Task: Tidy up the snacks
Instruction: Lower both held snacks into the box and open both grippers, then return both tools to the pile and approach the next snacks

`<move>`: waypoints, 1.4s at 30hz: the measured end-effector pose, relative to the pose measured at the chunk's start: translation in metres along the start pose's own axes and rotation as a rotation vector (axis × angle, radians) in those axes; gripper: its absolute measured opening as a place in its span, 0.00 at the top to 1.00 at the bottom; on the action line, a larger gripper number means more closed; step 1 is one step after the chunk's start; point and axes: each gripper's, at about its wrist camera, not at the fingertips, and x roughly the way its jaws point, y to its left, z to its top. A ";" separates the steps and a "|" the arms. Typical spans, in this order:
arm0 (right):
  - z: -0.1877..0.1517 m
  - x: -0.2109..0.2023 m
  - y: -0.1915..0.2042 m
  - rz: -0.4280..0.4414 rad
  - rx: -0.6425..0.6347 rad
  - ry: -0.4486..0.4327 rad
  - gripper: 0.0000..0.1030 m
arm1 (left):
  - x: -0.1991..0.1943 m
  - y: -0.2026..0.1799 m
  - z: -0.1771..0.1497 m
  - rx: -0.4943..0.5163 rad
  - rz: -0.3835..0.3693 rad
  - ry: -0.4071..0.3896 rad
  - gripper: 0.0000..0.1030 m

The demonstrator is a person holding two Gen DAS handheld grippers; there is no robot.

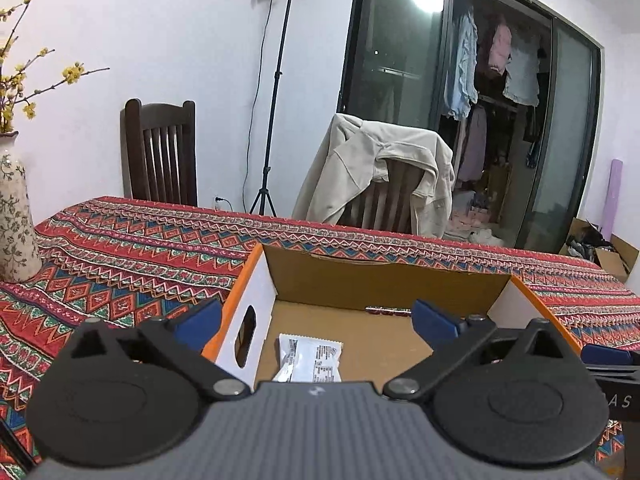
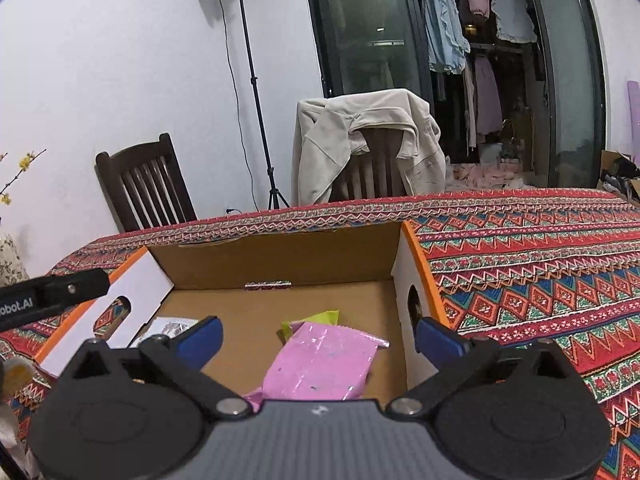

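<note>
An open cardboard box [image 1: 380, 280] with orange rims stands on the patterned tablecloth; it also shows in the right wrist view [image 2: 280, 258]. A white snack packet [image 1: 310, 360] lies on the box floor, below my open, empty left gripper [image 1: 316, 322]. A pink snack packet [image 2: 324, 364] lies on a yellow-green packet [image 2: 316, 316] in the box, below my open, empty right gripper [image 2: 318, 334]. A small striped snack bar [image 2: 267, 285] lies against the far wall of the box. The white packet's corner [image 2: 170, 326] shows at the left.
A floral vase [image 1: 14, 216] with yellow blossoms stands at the table's left. Two wooden chairs stand behind the table, one [image 1: 384, 196] draped with a beige jacket. A light stand [image 1: 276, 92] is by the wall. The left gripper's arm [image 2: 52, 292] shows at the left.
</note>
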 end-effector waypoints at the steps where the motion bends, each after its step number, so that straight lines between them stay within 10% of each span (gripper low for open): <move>1: 0.000 -0.002 0.000 -0.001 -0.002 -0.003 0.00 | -0.003 0.000 0.000 -0.001 -0.002 -0.007 0.00; 18: -0.016 -0.092 0.009 0.022 -0.079 -0.085 0.00 | -0.102 0.004 0.003 0.044 -0.046 -0.146 0.00; 42: -0.121 -0.179 0.012 0.078 -0.116 0.040 0.00 | -0.181 0.067 -0.097 0.035 -0.039 0.021 0.00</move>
